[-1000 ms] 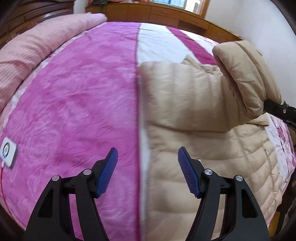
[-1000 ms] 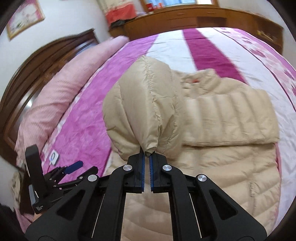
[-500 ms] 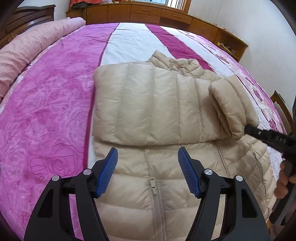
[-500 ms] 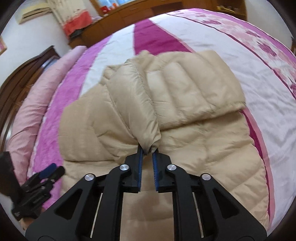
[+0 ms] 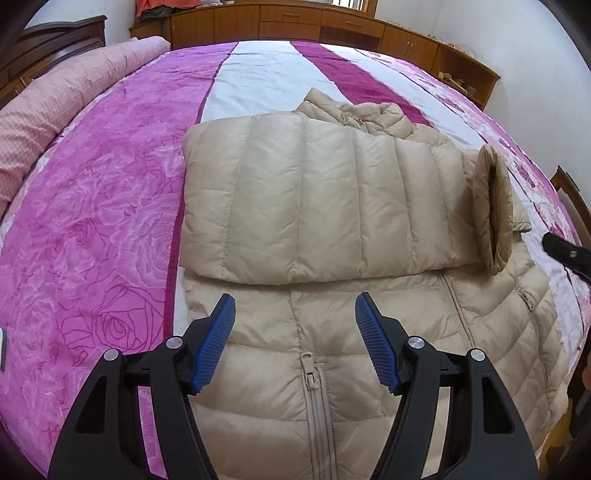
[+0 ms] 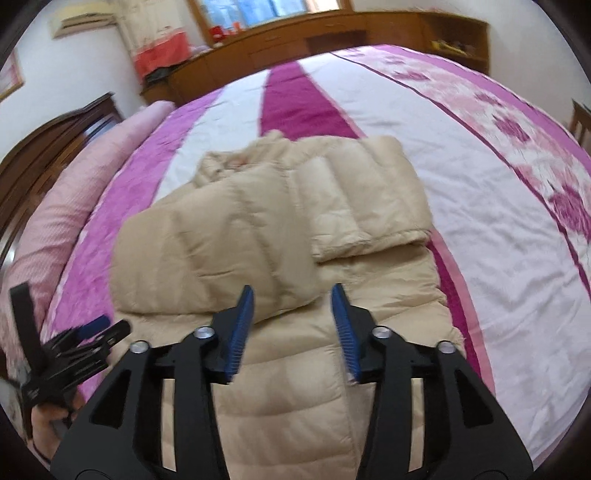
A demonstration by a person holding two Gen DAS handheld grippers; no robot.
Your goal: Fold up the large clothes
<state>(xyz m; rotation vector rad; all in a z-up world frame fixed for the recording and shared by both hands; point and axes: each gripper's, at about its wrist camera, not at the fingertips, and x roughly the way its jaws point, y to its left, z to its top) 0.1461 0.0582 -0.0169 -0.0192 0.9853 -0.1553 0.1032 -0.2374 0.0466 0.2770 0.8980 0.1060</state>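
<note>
A beige quilted down jacket (image 5: pixel 314 369) lies zipped, front up, on the bed; it also shows in the right wrist view (image 6: pixel 280 387). Both sleeves are folded across the chest: one sleeve (image 5: pixel 314 206) lies flat on top, its cuff (image 5: pixel 493 210) standing open at the right. My left gripper (image 5: pixel 295 339) is open and empty above the jacket's zipper (image 5: pixel 314 398). My right gripper (image 6: pixel 291 328) is open and empty, just short of the folded sleeve's end (image 6: pixel 280 291). The left gripper also appears at the left edge of the right wrist view (image 6: pixel 92 332).
The bed has a pink, white and magenta quilt (image 5: pixel 110 221). A pink rolled bolster (image 5: pixel 55 110) lies along the left side. Wooden cabinets (image 5: pixel 332 22) stand beyond the bed. A wooden chair (image 5: pixel 569 199) stands at the right edge.
My right gripper carried the sleeve across the chest, laid it down, opened and let it go. My left gripper swung right from the quilt to above the jacket, staying open.
</note>
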